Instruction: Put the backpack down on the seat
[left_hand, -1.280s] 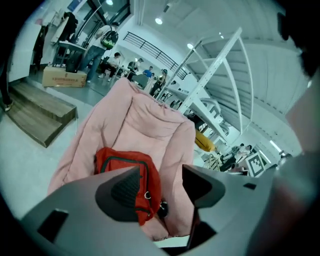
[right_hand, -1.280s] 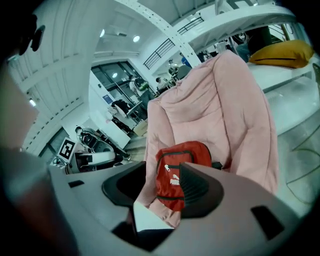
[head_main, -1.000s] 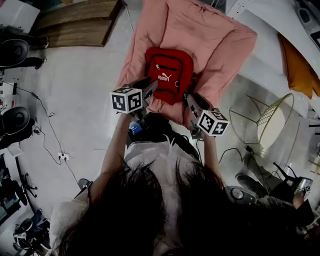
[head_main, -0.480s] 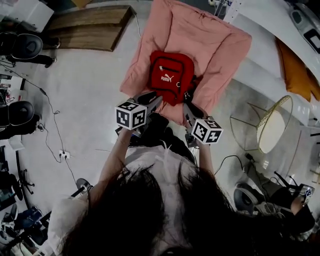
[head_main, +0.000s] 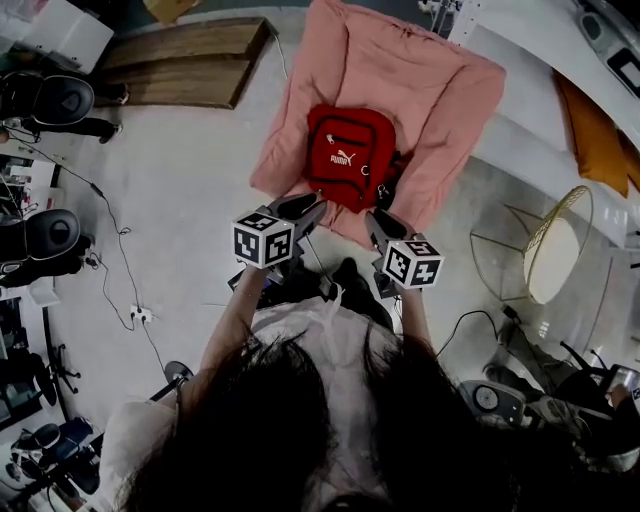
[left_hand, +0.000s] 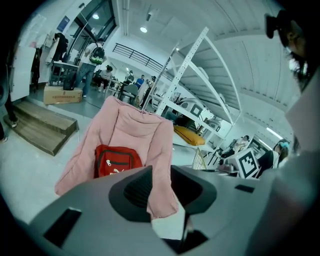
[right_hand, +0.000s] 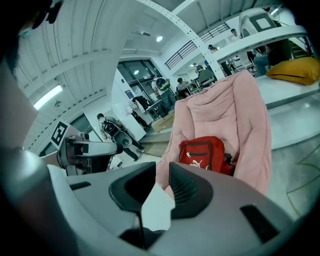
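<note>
Red fabric backpack (head_main: 345, 158) rests on pink padded seat (head_main: 420, 70); placement appears complete. Left gripper (head_main: 303, 206) and right gripper (head_main: 376, 221) stand clear, jaws just narrowed to slits, nothing between.

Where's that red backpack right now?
In the head view, the red backpack sits upper centre on the pink cushioned seat, toward its near edge, with the wooden platform off to the left.

Dark hair (head_main: 330, 430), apparently white top (head_main: 320, 322), marker cubes (head_main: 264, 238)
</note>
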